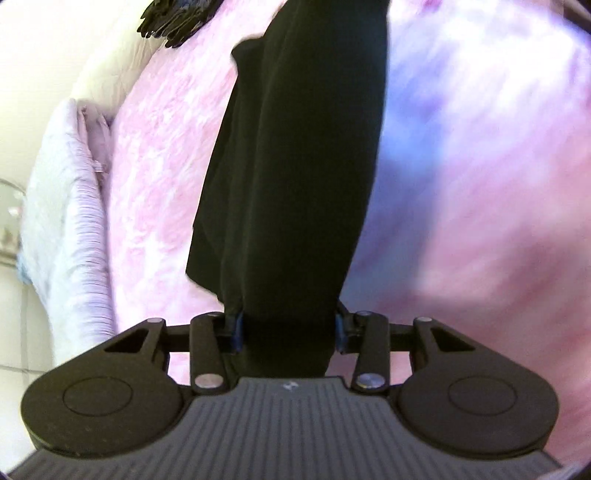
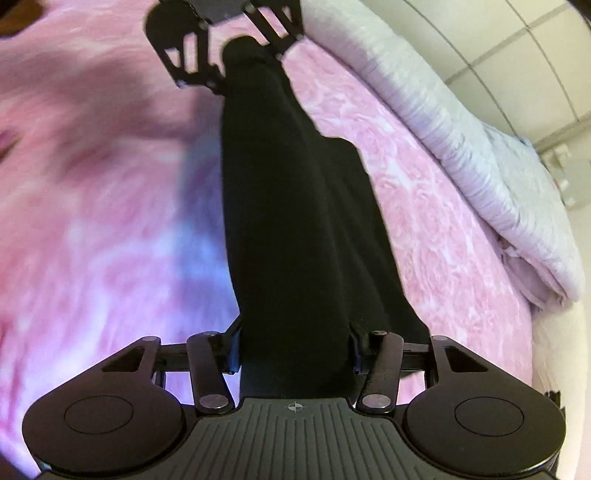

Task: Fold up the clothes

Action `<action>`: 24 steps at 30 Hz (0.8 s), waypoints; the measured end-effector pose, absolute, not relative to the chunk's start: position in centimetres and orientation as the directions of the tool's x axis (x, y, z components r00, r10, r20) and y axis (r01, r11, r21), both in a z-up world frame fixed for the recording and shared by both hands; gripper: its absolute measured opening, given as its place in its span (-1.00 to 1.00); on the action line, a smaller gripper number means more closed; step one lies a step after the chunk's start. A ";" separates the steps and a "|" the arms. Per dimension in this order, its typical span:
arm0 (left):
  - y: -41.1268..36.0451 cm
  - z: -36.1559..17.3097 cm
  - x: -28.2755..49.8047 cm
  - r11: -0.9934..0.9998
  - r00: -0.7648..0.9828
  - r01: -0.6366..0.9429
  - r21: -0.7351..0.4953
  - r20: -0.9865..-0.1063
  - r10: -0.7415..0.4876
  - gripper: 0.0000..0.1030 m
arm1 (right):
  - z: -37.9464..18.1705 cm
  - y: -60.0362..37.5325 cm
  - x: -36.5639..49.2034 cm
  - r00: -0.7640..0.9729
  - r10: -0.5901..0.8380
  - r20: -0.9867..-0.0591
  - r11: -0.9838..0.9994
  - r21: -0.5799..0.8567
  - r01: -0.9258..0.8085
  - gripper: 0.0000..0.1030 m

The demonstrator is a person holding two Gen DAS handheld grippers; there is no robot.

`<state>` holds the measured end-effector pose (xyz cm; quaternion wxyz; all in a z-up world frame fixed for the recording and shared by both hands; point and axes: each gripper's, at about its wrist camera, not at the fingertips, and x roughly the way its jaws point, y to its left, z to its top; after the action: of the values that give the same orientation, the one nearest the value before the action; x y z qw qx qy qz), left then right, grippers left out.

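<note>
So I've got a black garment (image 1: 295, 166) strung out between both hands, each end pinched in a gripper. In the left wrist view, my left gripper (image 1: 287, 332) has its jaws clamped on the bunched end of the cloth at 6 o'clock, and the fabric runs straight up toward 12, getting narrower as it goes. A loose flap hangs off its left edge around 9 o'clock.

The right wrist view looks much the same: my right gripper (image 2: 295, 347) is squeezing the other bunched end at 6 o'clock, blue pads pressed into the fabric on both sides. The garment (image 2: 291, 206) stretches away to 12 o'clock, where I can see my left gripper (image 2: 242, 48) gripping the far end. It hangs in a long band with soft lengthwise folds, an extra fold of cloth sagging out toward 3 o'clock.

Under everything is a fuzzy pink blanket (image 1: 162, 184), pretty blurry on one side. A pale ribbed quilt (image 2: 491, 158) is bunched along the bed's edge, at 9 o'clock for the left camera and around 2 o'clock for the right. There's also a dark fringed thing (image 1: 173, 18) up at 11 o'clock in the left view; can't tell what it is.
</note>
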<state>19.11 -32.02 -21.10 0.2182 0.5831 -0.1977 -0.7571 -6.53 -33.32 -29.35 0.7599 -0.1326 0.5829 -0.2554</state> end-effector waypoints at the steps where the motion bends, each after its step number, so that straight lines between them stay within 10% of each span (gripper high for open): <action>1: -30.2 -20.8 18.4 -0.840 -0.240 0.113 0.530 -0.806 -0.541 -0.24 | -29.2 -32.4 -7.8 0.187 -0.529 -0.828 0.845 -0.494 0.204 -0.02; 9: -24.1 -23.0 16.8 -0.894 -0.234 0.253 0.371 -0.873 -0.428 -0.11 | -33.7 -26.3 -12.1 0.112 -0.501 -0.858 0.863 -0.486 0.138 0.12; 24: -19.6 -15.9 19.7 -0.796 -0.171 0.514 0.320 -0.871 -0.461 0.07 | -23.9 -21.4 -12.4 -0.018 -0.535 -0.845 0.622 -0.408 0.668 0.43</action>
<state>19.66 -19.56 -15.87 0.3186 0.5593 0.0237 -0.7650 -12.38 -21.44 -23.94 0.6982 0.0583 0.5689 -0.4306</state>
